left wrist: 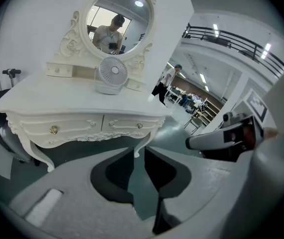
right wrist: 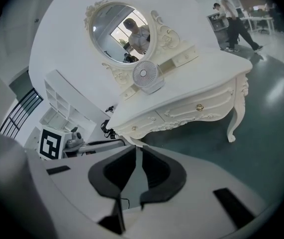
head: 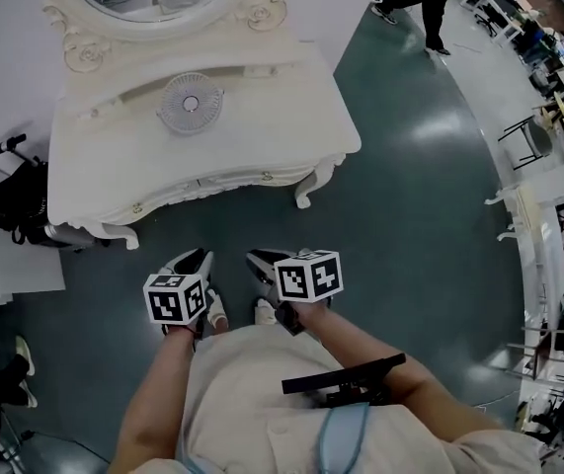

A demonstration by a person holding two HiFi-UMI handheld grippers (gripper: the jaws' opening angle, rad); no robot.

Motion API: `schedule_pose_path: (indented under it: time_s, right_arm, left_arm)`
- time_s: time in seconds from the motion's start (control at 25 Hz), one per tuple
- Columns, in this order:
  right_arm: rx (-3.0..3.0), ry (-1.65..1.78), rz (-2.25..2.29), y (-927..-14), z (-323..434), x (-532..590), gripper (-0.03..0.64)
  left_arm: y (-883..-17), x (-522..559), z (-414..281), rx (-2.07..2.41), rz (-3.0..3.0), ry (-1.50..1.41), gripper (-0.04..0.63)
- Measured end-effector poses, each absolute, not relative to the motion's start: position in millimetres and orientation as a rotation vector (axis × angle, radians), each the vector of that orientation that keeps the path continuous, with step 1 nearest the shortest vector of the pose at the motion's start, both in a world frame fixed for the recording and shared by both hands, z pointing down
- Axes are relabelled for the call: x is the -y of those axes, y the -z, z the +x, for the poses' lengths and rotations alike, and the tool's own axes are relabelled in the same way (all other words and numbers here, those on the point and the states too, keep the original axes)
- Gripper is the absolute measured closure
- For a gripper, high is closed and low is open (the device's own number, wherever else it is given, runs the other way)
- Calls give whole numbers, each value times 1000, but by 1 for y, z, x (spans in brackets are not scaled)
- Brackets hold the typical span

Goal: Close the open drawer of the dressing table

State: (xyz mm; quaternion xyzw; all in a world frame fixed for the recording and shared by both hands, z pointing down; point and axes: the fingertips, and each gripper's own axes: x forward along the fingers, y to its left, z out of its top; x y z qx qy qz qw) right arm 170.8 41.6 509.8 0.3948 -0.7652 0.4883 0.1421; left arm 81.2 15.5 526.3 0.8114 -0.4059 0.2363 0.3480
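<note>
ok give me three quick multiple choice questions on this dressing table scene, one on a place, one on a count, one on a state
1. Where does the fan stand?
a) on the floor
b) on the tabletop, in front of the mirror
c) inside a drawer

2. How many front drawers are there?
a) one
b) two
c) four

3. How do those front drawers sit?
a) both pulled out
b) one pulled out
c) both pushed in flush

Answers:
1 b: the left gripper view shows the fan's base resting on the white top, just below the mirror.
2 b: two drawer faces sit side by side, each with one gold knob.
3 c: in both gripper views the faces line up with the table's front, and no drawer juts out.
</note>
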Motion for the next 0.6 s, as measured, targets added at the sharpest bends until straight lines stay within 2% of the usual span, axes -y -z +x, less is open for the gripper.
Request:
schedule_pose_path:
  time_s: [0.2, 0.6]
  right_arm:
    - [2210, -1426, 1138, -509, 181, -50, 566]
    - [2213, -1445, 1152, -506, 199, -57, 572]
  left_arm:
    - [-516, -28, 103, 1013, 2123, -605, 582]
    - [-509, -49, 133, 945, 2116, -559, 586]
